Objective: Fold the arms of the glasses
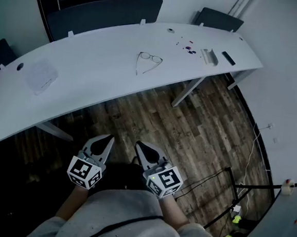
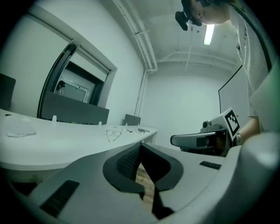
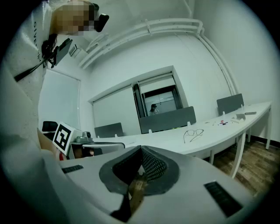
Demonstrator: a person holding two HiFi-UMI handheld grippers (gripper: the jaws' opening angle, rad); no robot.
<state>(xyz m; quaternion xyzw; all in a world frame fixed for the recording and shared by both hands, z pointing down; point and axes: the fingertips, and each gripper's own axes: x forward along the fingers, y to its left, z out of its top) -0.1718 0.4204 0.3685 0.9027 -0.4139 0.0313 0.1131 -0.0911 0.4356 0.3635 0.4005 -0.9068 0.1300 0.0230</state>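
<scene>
At the very first step, to judge from the layout: approach only, no folding begun. Holding the left gripper [image 1: 107,139] and the right gripper [image 1: 141,145] low in front of the body, side by side above the wooden floor [image 1: 189,124], both aimed toward the white table [image 1: 91,69] and well apart from it. Shut completely in both cases, pads pressed together and nothing caught between them, as shown plainly in each gripper view. Looking for the glasses [image 1: 149,60]: flat on the table, about the middle of its length and its depth, alone there, well apart from the small items [image 1: 211,55] at the right end. Lens front [image 1: 151,57] on the far side, with its long axis running roughly along the table. Both arms [image 1: 137,65] unfolded, reaching from the front toward the near edge and drawing closer together at the tips. Next, probably: bring both tools forward and up to table height, open the jaws, steady the front with one and press one arm inward at its hinge with the other. Needs a light touch, since thin wire frames slide easily on a smooth top.
</scene>
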